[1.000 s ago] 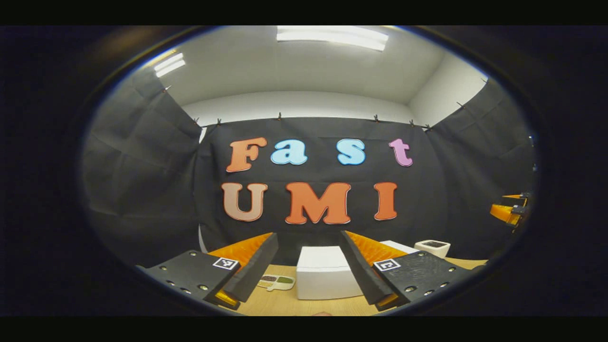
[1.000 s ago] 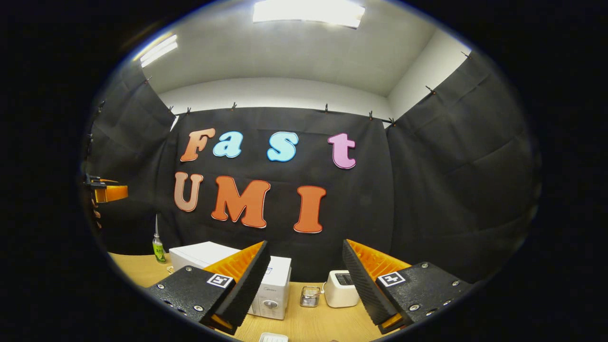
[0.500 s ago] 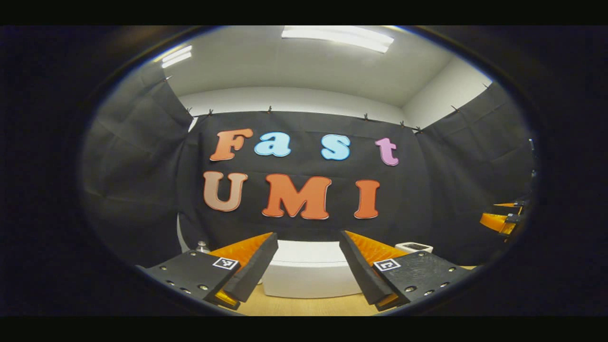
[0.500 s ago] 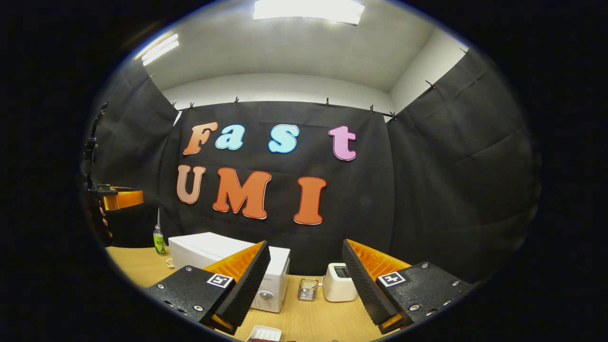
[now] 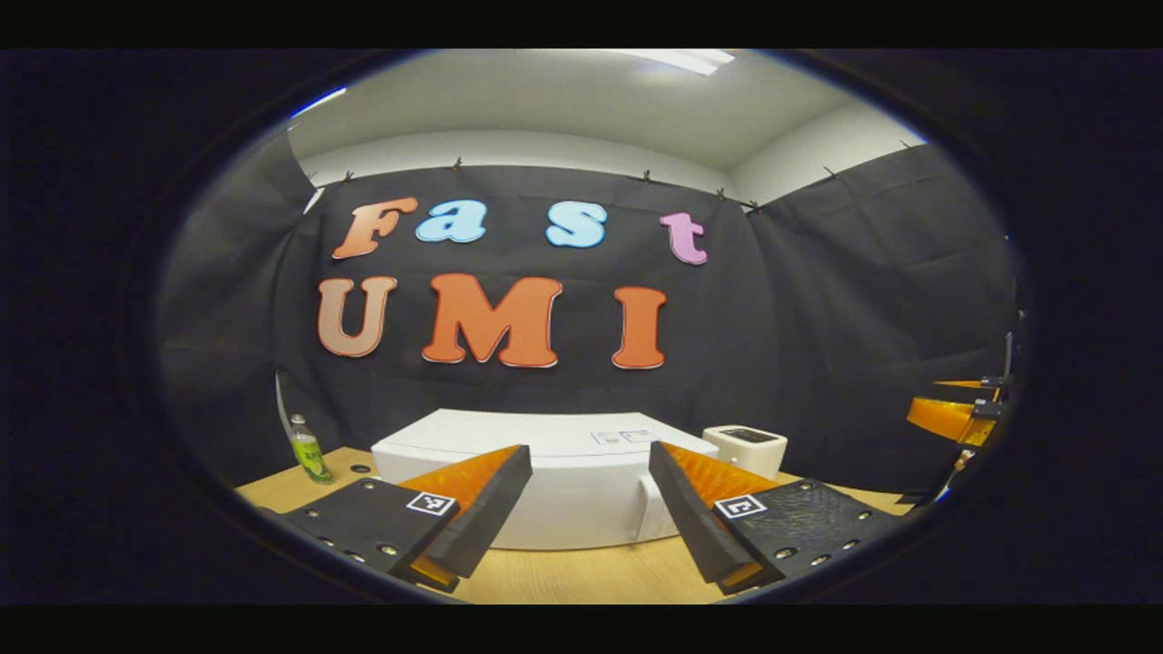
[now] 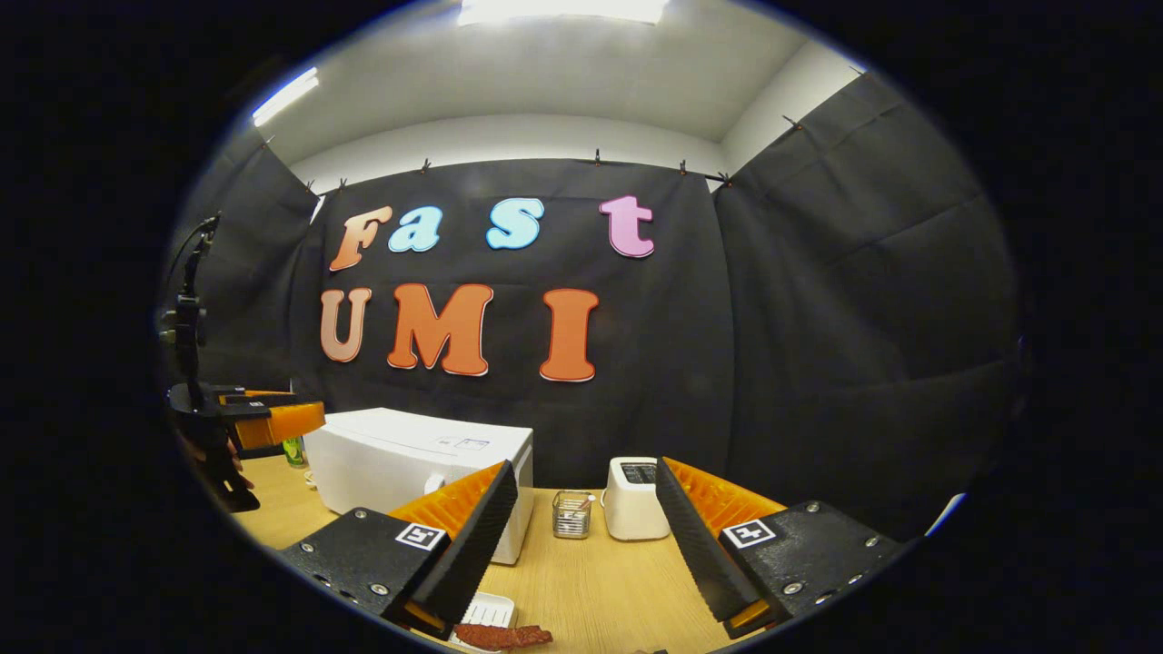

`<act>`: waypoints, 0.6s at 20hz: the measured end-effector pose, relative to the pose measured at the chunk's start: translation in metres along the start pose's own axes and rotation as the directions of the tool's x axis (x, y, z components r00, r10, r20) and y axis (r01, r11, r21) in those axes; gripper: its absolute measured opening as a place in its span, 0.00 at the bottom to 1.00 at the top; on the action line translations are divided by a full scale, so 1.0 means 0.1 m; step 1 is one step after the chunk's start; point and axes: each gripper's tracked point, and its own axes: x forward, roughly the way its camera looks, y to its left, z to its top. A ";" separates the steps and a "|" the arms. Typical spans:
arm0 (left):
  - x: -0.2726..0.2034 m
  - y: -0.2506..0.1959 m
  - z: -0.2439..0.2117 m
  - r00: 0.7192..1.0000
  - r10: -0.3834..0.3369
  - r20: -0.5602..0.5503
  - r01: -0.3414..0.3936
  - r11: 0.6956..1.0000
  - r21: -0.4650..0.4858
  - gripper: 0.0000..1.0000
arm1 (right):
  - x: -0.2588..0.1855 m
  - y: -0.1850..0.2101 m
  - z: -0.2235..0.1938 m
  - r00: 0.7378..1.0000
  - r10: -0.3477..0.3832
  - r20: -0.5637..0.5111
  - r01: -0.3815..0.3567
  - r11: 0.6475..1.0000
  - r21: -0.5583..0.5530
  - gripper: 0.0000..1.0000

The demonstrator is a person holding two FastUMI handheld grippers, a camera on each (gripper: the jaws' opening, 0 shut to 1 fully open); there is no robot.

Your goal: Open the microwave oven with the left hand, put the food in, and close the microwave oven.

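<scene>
Left gripper (image 5: 589, 509): fingers spread wide with nothing between them, raised above the wooden table (image 5: 581, 577) and facing the microwave's front; in the right gripper view it shows at the left edge (image 6: 273, 422), beside the microwave's left end.
Right gripper (image 6: 586, 536): fingers wide apart, nothing held, hovering over the table; in the left gripper view its orange fingers show at the far right edge (image 5: 949, 418).
Microwave oven (image 5: 545, 481): white box on the table, straight ahead of the left gripper, door closed (a handle-like bump sits at the right of its front); in the right gripper view it stands left of centre (image 6: 418, 459).
Food (image 6: 501, 636): a reddish-brown strip lying on the table at the bottom of the right gripper view, touching a small white tray (image 6: 486, 610), near that gripper's left finger.
Toaster (image 6: 636, 498): white, to the right of the microwave and apart from it.
Glass holder (image 6: 571, 514): small clear container between the microwave and the toaster.
Green bottle (image 5: 309, 450): upright on the table, left of the microwave near the black cloth wall.
</scene>
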 end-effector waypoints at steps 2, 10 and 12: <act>0.13 -0.21 -0.21 0.999 -0.037 -0.019 0.037 0.999 -0.035 0.87 | 0.00 -0.08 -0.13 1.000 -0.012 -0.018 0.012 1.000 0.013 0.95; 0.74 -0.51 -1.11 0.991 0.009 -0.133 -0.001 0.998 0.058 0.83 | 0.02 -0.23 -0.64 0.994 -0.040 -0.099 0.044 0.999 0.033 0.95; 0.88 -0.55 -1.32 0.985 0.026 -0.169 -0.019 0.999 0.047 0.77 | 0.03 -0.28 -0.75 0.992 -0.041 -0.116 0.046 0.998 0.041 0.95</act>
